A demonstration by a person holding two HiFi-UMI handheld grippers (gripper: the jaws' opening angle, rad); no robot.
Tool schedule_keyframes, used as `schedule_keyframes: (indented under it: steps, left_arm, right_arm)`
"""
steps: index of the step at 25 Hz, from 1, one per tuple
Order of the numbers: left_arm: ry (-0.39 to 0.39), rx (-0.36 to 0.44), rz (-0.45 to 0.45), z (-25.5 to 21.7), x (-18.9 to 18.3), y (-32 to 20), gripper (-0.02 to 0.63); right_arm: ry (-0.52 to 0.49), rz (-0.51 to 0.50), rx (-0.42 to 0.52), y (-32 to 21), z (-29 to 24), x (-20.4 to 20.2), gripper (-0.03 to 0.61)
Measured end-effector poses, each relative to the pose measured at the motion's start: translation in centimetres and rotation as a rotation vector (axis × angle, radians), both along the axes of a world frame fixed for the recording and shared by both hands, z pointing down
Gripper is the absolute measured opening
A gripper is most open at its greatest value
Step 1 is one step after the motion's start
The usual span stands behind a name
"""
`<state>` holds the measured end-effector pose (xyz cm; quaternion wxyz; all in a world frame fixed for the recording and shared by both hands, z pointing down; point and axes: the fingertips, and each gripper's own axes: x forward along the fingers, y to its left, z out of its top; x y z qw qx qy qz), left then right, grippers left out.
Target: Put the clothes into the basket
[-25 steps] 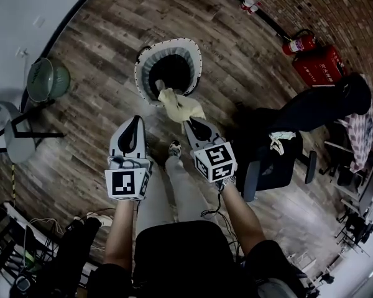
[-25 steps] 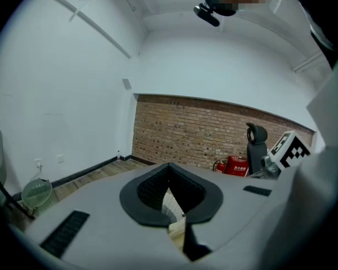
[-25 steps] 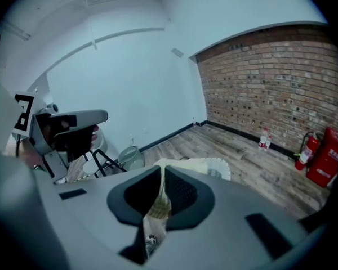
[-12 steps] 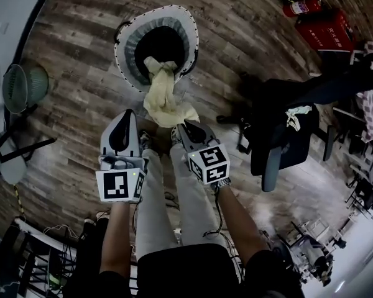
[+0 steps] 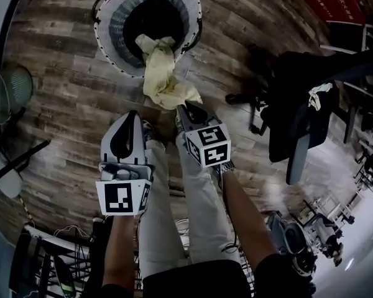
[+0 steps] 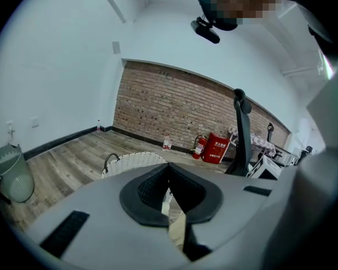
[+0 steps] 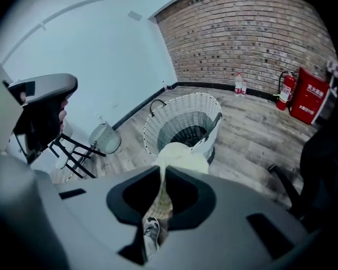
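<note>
While the right gripper (image 5: 183, 108) pinches one end of the soft pale yellow cloth (image 5: 161, 79), its jaws just opening a tiny bit, the other end hangs over the rim of the round white woven basket (image 5: 104, 33), and the left gripper (image 5: 134, 114) has its jaws closed on nothing.

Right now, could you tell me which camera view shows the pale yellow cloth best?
The head view: the pale yellow cloth shows full length, its end over the white wicker basket. The right gripper view shows a bunched strip close up; the left gripper view, just a pale sliver, possibly it.
</note>
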<state>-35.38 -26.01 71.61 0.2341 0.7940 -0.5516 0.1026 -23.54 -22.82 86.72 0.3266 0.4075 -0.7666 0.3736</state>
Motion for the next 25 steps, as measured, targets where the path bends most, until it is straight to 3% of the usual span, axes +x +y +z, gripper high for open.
schedule_keyframes:
  steps: [7, 15, 22, 25]
  left_arm:
    - [0.016, -0.036, -0.037, 3.4, -0.3, 1.6, 0.012]
    - [0.026, -0.014, -0.054, 2.6, 0.2, 2.0, 0.012]
    - [0.015, 0.020, -0.076, 0.2, -0.4, 2.0, 0.012]
    - [0.018, 0.036, -0.086, -1.1, 0.1, 1.8, 0.012]
  right_arm:
    - [0.029, -0.008, -0.030, 0.7, 3.9, -0.2, 0.066]
    - [0.013, 0.013, -0.060, 1.3, 3.9, 0.1, 0.278]
    - [-0.026, -0.013, 0.023, -0.3, -0.8, -1.2, 0.273]
    - [-0.071, 0.006, 0.059, -1.2, -3.6, -1.3, 0.241]
